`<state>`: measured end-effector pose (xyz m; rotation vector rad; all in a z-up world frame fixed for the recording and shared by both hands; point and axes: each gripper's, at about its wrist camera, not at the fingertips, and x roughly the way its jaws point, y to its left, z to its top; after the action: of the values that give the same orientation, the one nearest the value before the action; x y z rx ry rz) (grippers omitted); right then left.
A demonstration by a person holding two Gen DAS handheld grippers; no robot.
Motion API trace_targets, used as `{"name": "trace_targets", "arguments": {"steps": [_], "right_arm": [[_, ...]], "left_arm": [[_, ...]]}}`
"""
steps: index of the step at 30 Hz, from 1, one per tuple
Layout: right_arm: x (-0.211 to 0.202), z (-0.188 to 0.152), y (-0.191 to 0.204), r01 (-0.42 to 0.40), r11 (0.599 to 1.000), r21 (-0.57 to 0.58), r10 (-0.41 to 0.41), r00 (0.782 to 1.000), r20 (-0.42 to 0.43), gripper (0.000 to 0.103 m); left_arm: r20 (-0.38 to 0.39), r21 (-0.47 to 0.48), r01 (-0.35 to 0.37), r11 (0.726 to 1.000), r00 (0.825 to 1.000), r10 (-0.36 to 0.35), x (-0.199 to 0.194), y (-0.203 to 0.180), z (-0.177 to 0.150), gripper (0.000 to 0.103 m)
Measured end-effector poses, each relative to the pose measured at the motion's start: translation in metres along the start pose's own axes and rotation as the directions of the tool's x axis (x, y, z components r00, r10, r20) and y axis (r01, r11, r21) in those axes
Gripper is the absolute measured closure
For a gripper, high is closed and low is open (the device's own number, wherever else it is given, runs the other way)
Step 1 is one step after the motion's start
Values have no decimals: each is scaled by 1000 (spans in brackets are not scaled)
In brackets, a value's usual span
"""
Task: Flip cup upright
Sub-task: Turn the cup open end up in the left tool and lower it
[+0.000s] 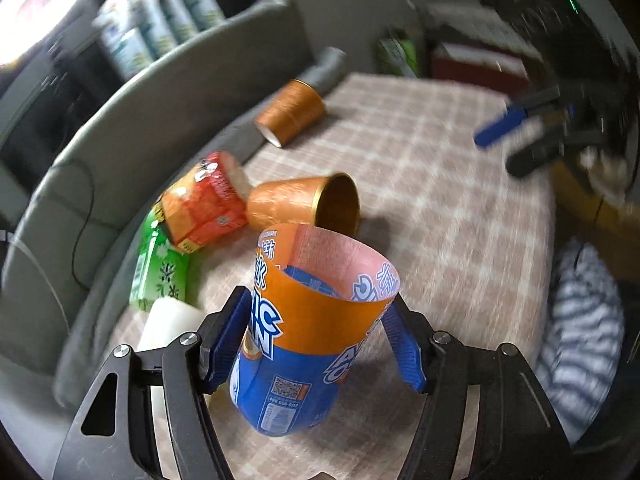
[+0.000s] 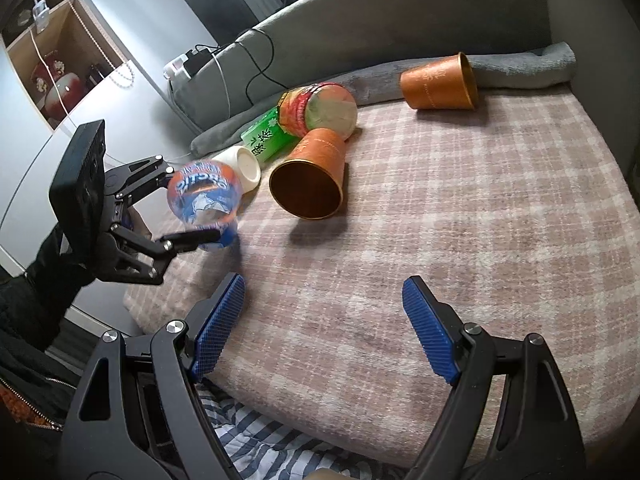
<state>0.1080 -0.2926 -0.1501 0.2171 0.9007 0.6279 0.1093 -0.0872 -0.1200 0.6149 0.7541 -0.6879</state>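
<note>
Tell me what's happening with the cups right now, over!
Left hand-held gripper shut on blue-orange cup, mouth up. Right hand-held gripper open, empty. Two copper cups lie sideways.

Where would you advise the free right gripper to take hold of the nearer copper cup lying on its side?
Grip the copper cup across its tapered wall, just behind the rim, coming from above. Its mouth faces the right gripper, whose fingers are open; the base leans against the red cup.

The left hand-held gripper (image 1: 316,340) is clamped around its load, while the right hand-held gripper (image 2: 324,320) hangs spread wide.
</note>
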Motion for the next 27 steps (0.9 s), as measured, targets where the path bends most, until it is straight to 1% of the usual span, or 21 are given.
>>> {"name": "trace_targets", "arguments": {"steps": [2,6,8,11,14,22,27], "right_arm": [[2,1,4,-1,1000,-7,1,1000,-1,19],[4,2,11,-8,1000,-18,8,1000,0,19],[5,3,15,-10,1000,-28,10,1000,1,19],[7,3,19,-16,999,-32,16,1000,0,19],[9,4,22,-17,999,-34,17,1000,-2,19],[11,4,25,-18,999,-30,18,1000,2,19],[12,5,27,-17,999,-34,17,1000,3,19]], "left_arm": [[39,-56,-2,998,999,4,-6,5,-2,38],[98,-138,12,990,995,1,-15,11,-6,40],[125,-172,9,985,992,13,-18,13,-8,41],[170,-246,40,968,985,2,-22,20,-11,42],[201,-299,51,953,980,11,-23,25,-14,42],[245,-372,74,925,969,21,-24,30,-20,42],[255,-384,80,920,967,22,-25,28,-22,42]]}}
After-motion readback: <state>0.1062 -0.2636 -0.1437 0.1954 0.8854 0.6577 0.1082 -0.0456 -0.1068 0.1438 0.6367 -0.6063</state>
